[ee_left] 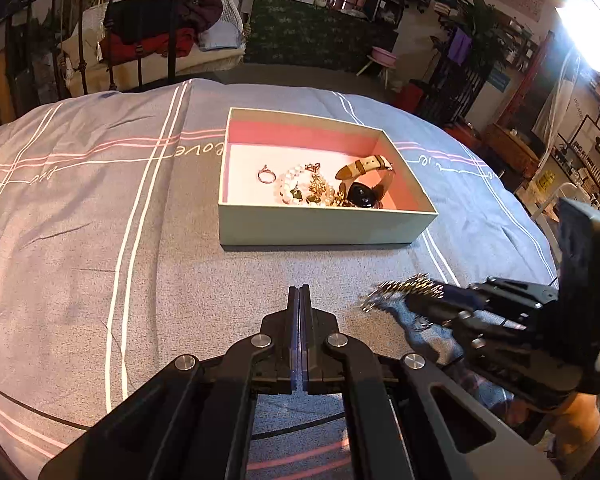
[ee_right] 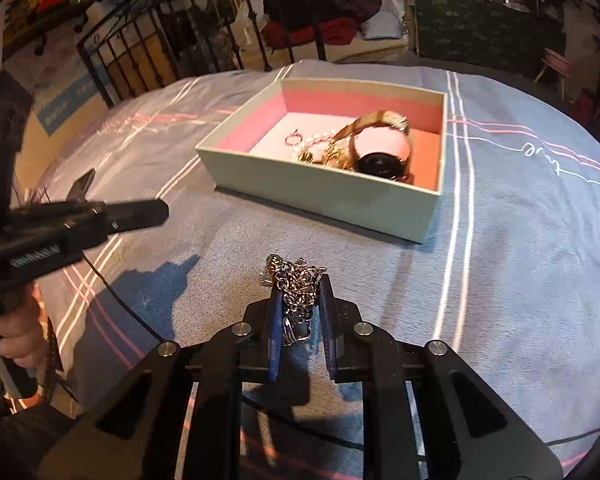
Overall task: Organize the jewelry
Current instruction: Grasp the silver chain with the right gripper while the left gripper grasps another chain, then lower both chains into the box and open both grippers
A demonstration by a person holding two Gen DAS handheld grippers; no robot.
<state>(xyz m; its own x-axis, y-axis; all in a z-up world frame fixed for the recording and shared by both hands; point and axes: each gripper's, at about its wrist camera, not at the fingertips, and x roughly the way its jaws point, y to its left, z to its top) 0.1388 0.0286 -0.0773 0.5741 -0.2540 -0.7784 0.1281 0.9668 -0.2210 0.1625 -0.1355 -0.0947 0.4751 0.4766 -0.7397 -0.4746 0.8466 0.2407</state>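
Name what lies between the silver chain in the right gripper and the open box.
Only bare striped bedspread, seen in the right wrist view, separates the silver chain held by the right gripper from the box.

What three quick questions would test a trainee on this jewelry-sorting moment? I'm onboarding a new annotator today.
1. True or false: the left gripper holds a ring.
2. What is between the right gripper fingers: A pearls, B silver chain, C watch?
3. Where does the watch lie?

Key: 1 false, it is shut and empty; 2 B; 3 in the box on the bedspread, beside the gold and pearl pieces.
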